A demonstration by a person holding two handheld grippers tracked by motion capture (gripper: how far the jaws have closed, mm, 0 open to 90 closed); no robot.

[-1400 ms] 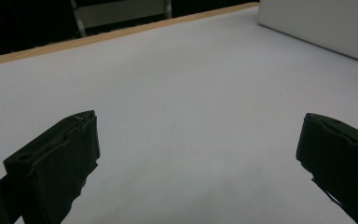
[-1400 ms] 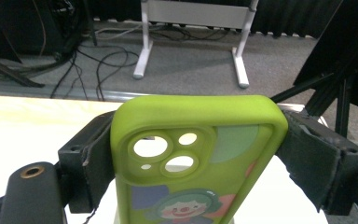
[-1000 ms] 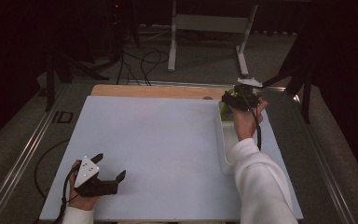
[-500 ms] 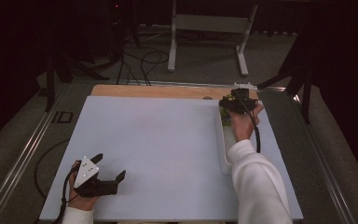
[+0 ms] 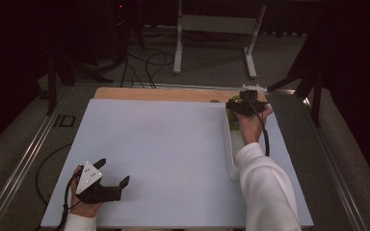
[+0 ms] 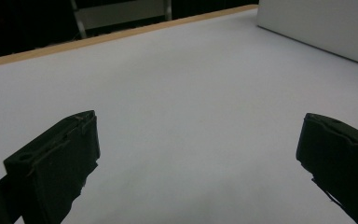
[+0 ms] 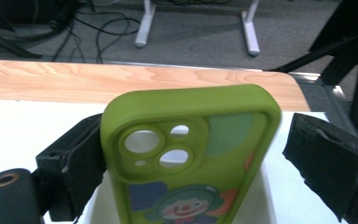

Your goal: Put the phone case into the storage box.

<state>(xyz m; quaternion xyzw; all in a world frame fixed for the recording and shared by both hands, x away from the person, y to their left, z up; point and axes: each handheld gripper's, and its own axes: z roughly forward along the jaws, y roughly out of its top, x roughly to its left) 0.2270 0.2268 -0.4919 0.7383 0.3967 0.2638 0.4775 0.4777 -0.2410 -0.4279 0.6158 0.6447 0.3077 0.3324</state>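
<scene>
A green phone case (image 7: 186, 154) with a clown picture and camera cut-outs stands upright between the jaws of my right gripper (image 7: 191, 158). The left jaw lies against its edge, while the right jaw stands clear with a gap. These jaws have just been opening, with the case still between them. From above, the right gripper (image 5: 243, 103) hovers over the far end of a white tray (image 5: 229, 149), and a bit of the green case (image 5: 231, 115) peeks out below it. My left gripper (image 5: 113, 172) rests open on the white board near the front left, with nothing between its jaws (image 6: 198, 154).
The white board (image 5: 164, 144) covers a wooden table whose bare strip (image 5: 164, 94) runs along the far edge. The tray's side wall (image 6: 317, 23) rises at the far right of the left gripper view. Stand legs and cables lie on the floor beyond.
The right gripper has shifted slightly nearer and lower over the tray's far end. The left gripper has not moved.
</scene>
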